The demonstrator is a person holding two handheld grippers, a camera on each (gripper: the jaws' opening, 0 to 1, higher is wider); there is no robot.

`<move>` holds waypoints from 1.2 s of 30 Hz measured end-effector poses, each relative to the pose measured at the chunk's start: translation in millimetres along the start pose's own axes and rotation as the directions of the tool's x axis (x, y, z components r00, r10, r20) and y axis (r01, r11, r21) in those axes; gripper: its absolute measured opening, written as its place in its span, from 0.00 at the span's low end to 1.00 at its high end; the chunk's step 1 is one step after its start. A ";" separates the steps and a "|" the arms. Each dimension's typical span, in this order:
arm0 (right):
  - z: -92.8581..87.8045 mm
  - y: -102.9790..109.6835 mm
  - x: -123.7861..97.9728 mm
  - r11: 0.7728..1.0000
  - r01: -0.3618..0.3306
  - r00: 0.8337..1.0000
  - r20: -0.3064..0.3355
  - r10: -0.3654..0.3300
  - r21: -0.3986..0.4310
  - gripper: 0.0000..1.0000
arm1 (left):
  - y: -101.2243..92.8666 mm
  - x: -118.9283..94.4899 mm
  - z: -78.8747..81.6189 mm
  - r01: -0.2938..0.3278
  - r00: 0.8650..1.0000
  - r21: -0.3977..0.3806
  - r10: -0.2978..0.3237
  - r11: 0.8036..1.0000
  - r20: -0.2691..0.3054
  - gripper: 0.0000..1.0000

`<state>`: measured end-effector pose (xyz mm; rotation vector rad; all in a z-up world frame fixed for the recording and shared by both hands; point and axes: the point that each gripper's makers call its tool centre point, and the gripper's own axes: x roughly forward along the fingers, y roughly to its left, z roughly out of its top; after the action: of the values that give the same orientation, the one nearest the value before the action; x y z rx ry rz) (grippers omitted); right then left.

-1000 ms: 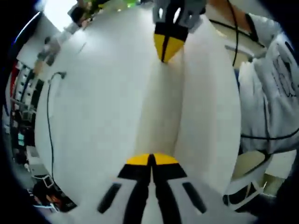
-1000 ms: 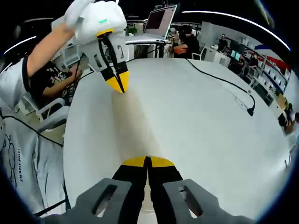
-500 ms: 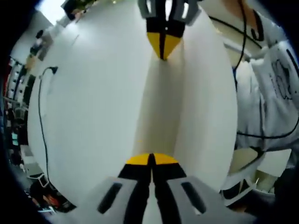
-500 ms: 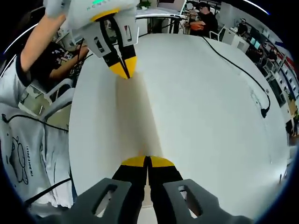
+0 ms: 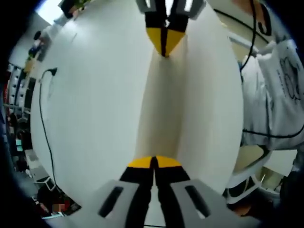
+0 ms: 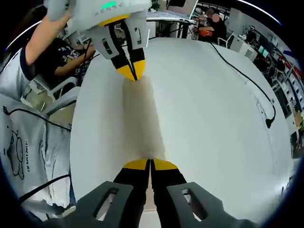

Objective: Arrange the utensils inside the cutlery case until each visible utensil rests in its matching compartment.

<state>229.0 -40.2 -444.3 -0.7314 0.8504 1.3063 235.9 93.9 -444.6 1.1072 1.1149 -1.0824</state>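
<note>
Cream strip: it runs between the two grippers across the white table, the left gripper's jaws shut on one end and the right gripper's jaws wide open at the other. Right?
Not quite. The right gripper has its jaws shut at its end of the cream strip, as the right gripper view shows. The rest holds: the strip runs across the white table to the left gripper, whose jaws are shut on the other end.

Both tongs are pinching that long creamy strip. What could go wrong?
The pale cream strip stretches between the left tongs and right tongs, gripped just at its ends, so one end might slip out. It also lies near the edge of the white table, so a dropped end could slide off.
</note>
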 end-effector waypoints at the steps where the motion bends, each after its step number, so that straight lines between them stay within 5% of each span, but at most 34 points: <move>1: 0.9 -1.3 -1.3 1.000 0.008 0.999 0.037 -0.008 0.006 0.20 | 0.0 -0.5 0.2 0.007 1.000 -0.011 -0.007 1.000 0.010 0.00; 2: -1.6 -2.1 -2.7 1.000 0.013 0.999 0.052 -0.013 0.009 0.30 | -0.2 -0.7 -0.3 0.011 1.000 -0.017 -0.010 1.000 0.025 0.00; 4: -6.5 -3.6 -6.8 0.995 0.005 0.995 0.097 0.004 -0.095 0.30 | -0.6 -1.2 -0.3 0.018 0.998 -0.014 -0.017 1.000 0.060 0.00; 6: -10.9 -5.4 -10.2 0.993 0.018 0.992 0.125 -0.004 -0.113 0.31 | -0.7 -1.9 -0.5 0.022 0.997 -0.031 -0.020 0.999 0.081 0.00; 13: -25.2 -6.1 -18.7 0.992 0.033 0.993 0.113 -0.020 -0.118 0.44 | -4.2 -1.5 1.6 0.001 0.998 0.017 -0.002 1.000 0.070 0.00; 15: -39.4 -5.9 -13.6 0.991 0.021 0.999 0.048 -0.015 -0.135 0.49 | -3.3 -1.6 1.4 -0.001 0.998 0.019 0.000 1.000 0.066 0.00; 20: -48.2 -2.2 -1.9 0.996 -0.044 0.998 0.038 0.047 -0.078 0.43 | -2.2 -2.0 1.3 0.005 0.997 0.021 -0.006 1.000 0.078 0.00; 36: -42.3 -3.5 -14.1 0.997 -0.035 0.996 0.081 0.041 -0.071 0.42 | -6.3 -2.3 7.8 0.022 0.992 0.030 -0.026 0.999 0.122 0.01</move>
<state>226.7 -83.9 -453.9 -0.7135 0.7593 1.3964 230.3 85.6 -442.2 1.0381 1.0210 -1.1725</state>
